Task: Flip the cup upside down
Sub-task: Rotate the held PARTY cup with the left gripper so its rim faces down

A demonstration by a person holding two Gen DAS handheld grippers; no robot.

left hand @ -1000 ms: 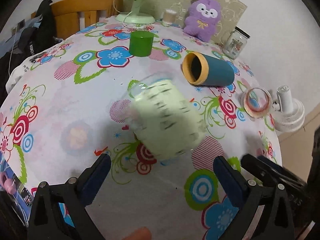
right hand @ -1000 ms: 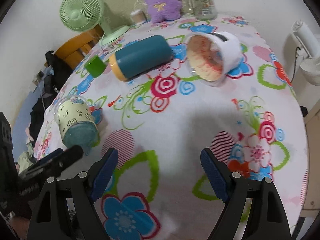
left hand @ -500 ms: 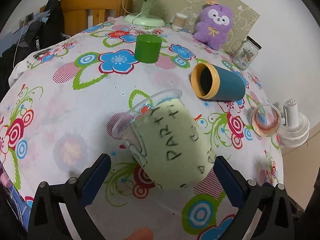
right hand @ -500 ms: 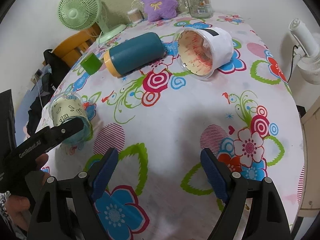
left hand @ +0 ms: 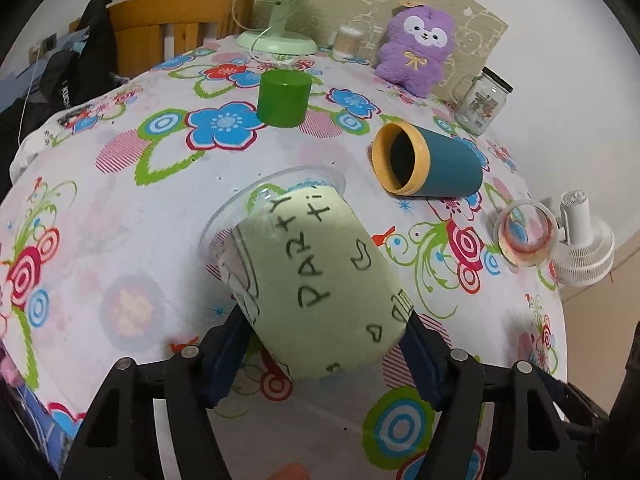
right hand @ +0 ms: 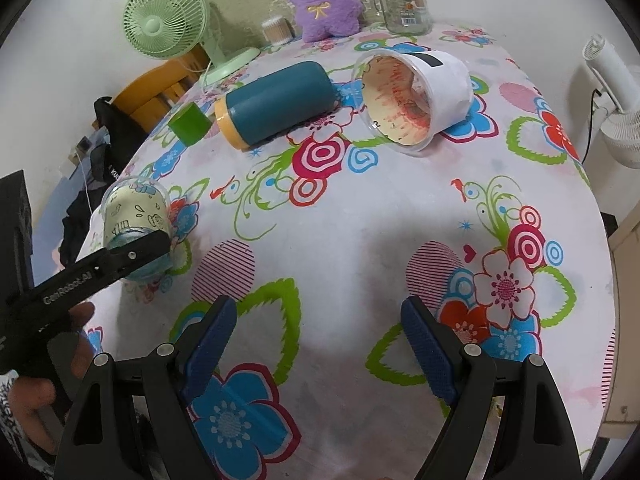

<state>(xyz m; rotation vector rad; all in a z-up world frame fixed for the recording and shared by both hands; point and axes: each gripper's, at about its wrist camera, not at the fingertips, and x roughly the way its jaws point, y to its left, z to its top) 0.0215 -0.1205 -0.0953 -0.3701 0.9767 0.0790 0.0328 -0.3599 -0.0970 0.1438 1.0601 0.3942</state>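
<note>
A clear plastic cup with a pale green "PARTY" sleeve (left hand: 316, 276) lies on its side on the flowered tablecloth, its rim pointing away from me. My left gripper (left hand: 324, 340) is shut on its base end, blue pads pressing both sides. The cup shows small in the right wrist view (right hand: 132, 220) with the left gripper's finger (right hand: 120, 264) across it. My right gripper (right hand: 316, 344) is open and empty above the cloth near the front. A teal cup with a yellow rim (left hand: 428, 164) and a clear cup with a white sleeve (right hand: 416, 96) also lie on their sides.
A small green cup (left hand: 284, 98) stands upside down at the back. A green desk fan (left hand: 280, 8), purple plush toy (left hand: 416, 52), glass jar (left hand: 482, 102) and cotton swab tub (left hand: 348, 42) line the far edge. A white fan (left hand: 580, 240) stands off the right side. A wooden chair (left hand: 168, 32) stands behind.
My left gripper has moved in and its jaws have closed on the PARTY cup's base end. The right gripper has stayed open and nearly still.
</note>
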